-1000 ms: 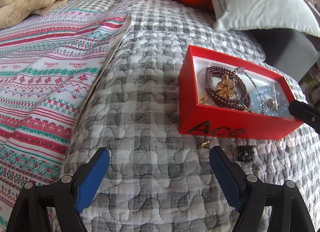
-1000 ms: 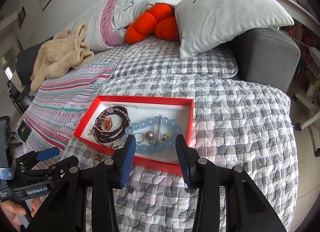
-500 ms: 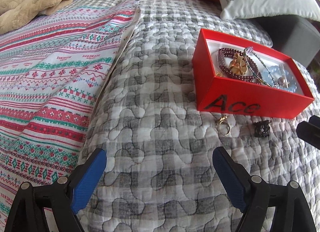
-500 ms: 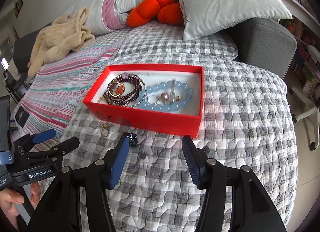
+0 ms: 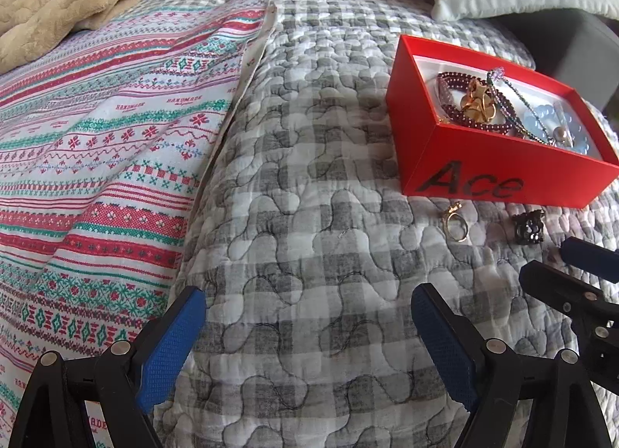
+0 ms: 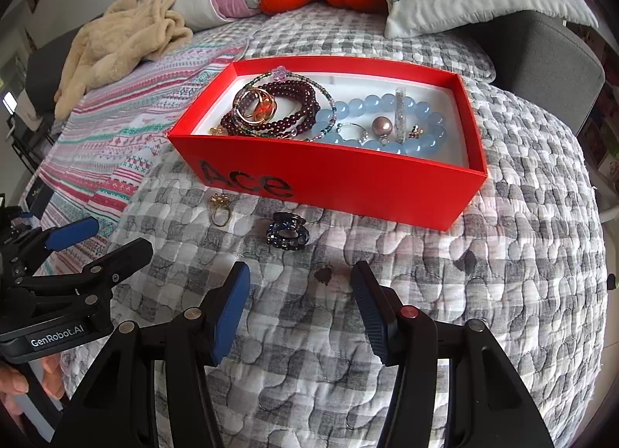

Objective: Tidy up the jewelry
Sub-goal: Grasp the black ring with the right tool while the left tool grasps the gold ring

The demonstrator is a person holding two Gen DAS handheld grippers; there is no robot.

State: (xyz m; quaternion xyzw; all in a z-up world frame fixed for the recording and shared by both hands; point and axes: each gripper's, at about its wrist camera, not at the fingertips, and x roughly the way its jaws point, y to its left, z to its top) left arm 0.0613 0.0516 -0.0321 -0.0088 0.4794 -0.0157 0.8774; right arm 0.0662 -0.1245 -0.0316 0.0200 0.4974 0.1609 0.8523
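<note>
While both tools hovered over the bed's grey-and-white checked quilted cover (image 6: 503, 293), the red cardboard box printed "Ace" (image 6: 348, 181) sat on the quilt at the far side of them. Inside it lay a coil of dark red beaded bracelets (image 6: 286, 107) on the left, with a gold ring-shaped ornament (image 6: 257, 105) on top, and a pale blue beaded bracelet (image 6: 387, 119) on the right, a small pearl (image 6: 381, 125) within its loop.

Two pieces lay loose on the quilt just beside the near wall of the box: a small gold ring (image 6: 220, 212) to the left and a dark blue, stone-set ring (image 6: 288, 233) to its right. The right hand-held gripper (image 6: 300, 312) had its blue-padded jaws apart with nothing between them; the dark ring lay a little beyond its fingertips, slightly left of the gap. A tiny dark speck (image 6: 324, 274) rested on the quilt between the pad tips.

The left hand-held gripper (image 5: 309, 347) stood wide open and empty over bare quilt, the gold ring (image 5: 456, 223) well ahead of it toward the right. A striped, patterned blanket (image 5: 96, 146) covered the bed to the left, and a beige fleece throw (image 6: 120, 45) was bunched at the far left.
</note>
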